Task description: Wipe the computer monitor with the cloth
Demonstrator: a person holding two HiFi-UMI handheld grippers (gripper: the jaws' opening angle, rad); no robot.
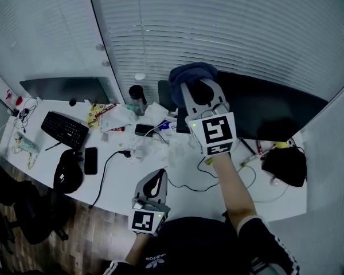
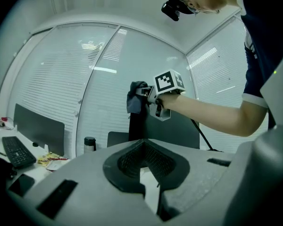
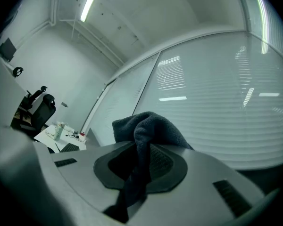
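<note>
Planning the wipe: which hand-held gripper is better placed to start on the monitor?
Right. The right hand-held gripper is clamped on the cloth and raised at the top left corner of the monitor. The left hand-held gripper is empty, low near the person's body, away from the screen.

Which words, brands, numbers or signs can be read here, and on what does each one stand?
"adidas": white print on the person's dark garment.
Print on the yellow and red packets on the desk: too small to read.
Cubes on the left gripper and right gripper: square markers only, no letters.
</note>
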